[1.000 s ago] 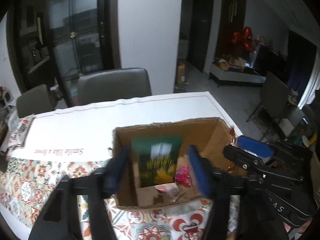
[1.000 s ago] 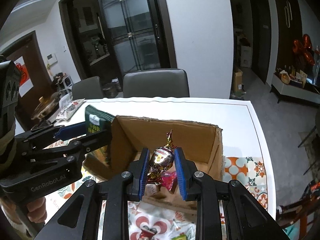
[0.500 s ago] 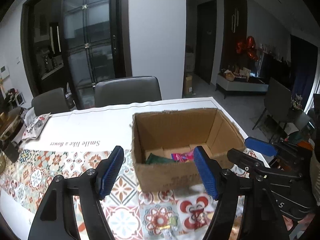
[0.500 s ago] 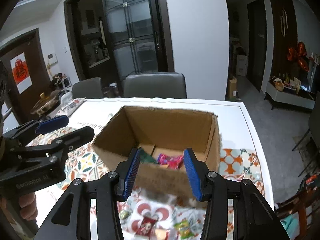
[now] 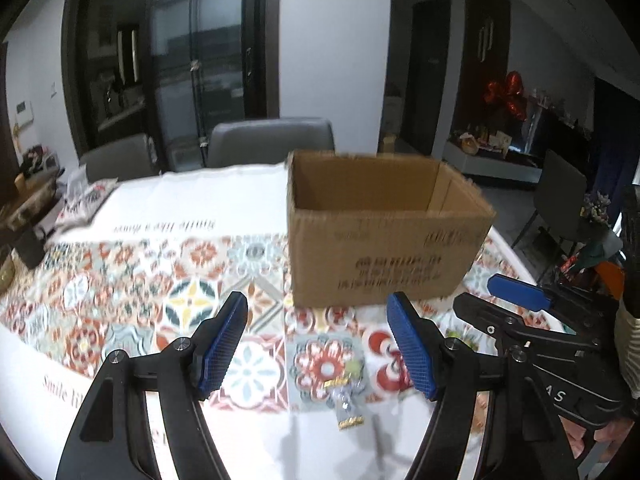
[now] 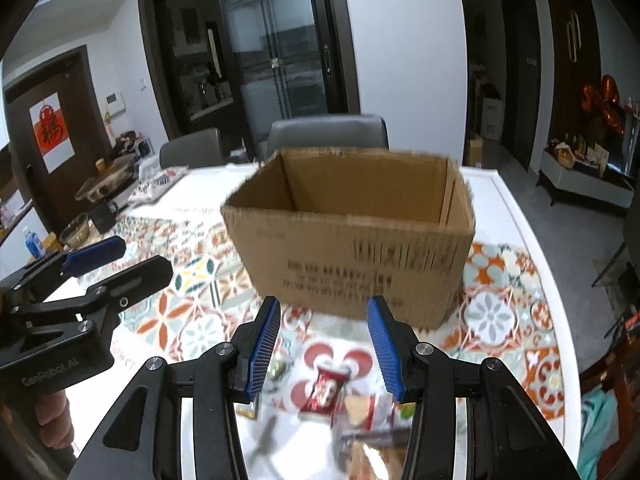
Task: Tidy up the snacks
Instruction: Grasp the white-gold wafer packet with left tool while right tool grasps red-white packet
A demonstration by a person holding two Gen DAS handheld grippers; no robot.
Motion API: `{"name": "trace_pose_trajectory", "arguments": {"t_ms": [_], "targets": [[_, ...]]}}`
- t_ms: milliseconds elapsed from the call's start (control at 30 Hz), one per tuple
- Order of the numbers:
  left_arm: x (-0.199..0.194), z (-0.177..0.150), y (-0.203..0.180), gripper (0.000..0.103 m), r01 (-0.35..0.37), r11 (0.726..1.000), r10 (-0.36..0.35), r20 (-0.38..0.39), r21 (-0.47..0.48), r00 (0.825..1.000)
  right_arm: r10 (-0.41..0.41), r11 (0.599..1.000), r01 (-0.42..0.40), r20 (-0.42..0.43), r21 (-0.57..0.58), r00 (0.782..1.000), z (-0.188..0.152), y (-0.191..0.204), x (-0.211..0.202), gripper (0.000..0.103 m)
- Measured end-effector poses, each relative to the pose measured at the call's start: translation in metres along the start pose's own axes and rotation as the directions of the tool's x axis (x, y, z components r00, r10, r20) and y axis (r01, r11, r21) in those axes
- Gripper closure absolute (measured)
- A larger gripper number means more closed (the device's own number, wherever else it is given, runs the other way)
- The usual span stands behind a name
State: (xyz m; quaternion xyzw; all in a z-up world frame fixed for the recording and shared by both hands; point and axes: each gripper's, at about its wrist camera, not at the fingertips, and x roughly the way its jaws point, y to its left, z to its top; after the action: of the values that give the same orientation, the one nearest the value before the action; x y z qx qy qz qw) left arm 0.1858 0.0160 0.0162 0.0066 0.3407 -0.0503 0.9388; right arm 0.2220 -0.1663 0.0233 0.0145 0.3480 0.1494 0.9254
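An open cardboard box (image 5: 384,252) stands on the patterned tablecloth; it also shows in the right wrist view (image 6: 352,248). Its inside is hidden from here. My left gripper (image 5: 316,344) is open and empty, low over the cloth in front of the box, above a small gold-ended candy (image 5: 346,396). My right gripper (image 6: 324,344) is open and empty, above a red wrapped candy (image 6: 326,390) and a blurred pile of snack packets (image 6: 372,420). Each gripper shows in the other's view: the right gripper (image 5: 520,308) and the left gripper (image 6: 96,264).
Grey chairs (image 6: 328,132) stand behind the table. A snack bag (image 5: 86,200) and dark kitchen items (image 6: 104,184) lie at the far left. The table's right edge (image 6: 560,300) drops to the floor. The near white cloth edge (image 5: 60,392) is close.
Both grippers let go of their snacks into the box, opened, and pulled back and down toward the near side. The box is now seen from the front and loose snacks come into view.
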Motion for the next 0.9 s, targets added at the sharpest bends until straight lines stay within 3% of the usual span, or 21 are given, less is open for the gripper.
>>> {"name": "trace_pose_trajectory", "arguments": {"t_ms": [300,500,700,900], "targets": [[0.026,-0.041,-0.001,0.033,0.047,0.999,-0.05,-0.118,-0.025,0.992,0.025,0.999,-0.021,-0.121,0.035,0.992,-0.04,-0.001,0.025,0.056],[0.045,-0.061,-0.002,0.042,0.094,0.994,-0.102,-0.193,-0.049,0.976,0.032,0.998,-0.023,-0.184,0.05,0.982,-0.055,-0.003,0.043,0.057],[0.07,-0.075,-0.002,0.051,0.15,0.984,-0.17,-0.269,-0.094,0.948,0.03,0.998,-0.018,-0.223,0.056,0.974,-0.065,-0.005,0.055,0.058],[0.09,-0.082,-0.005,0.058,0.154,0.982,-0.182,-0.312,-0.113,0.933,0.031,0.998,-0.018,-0.246,0.055,0.969,-0.07,-0.005,0.063,0.06]]}}
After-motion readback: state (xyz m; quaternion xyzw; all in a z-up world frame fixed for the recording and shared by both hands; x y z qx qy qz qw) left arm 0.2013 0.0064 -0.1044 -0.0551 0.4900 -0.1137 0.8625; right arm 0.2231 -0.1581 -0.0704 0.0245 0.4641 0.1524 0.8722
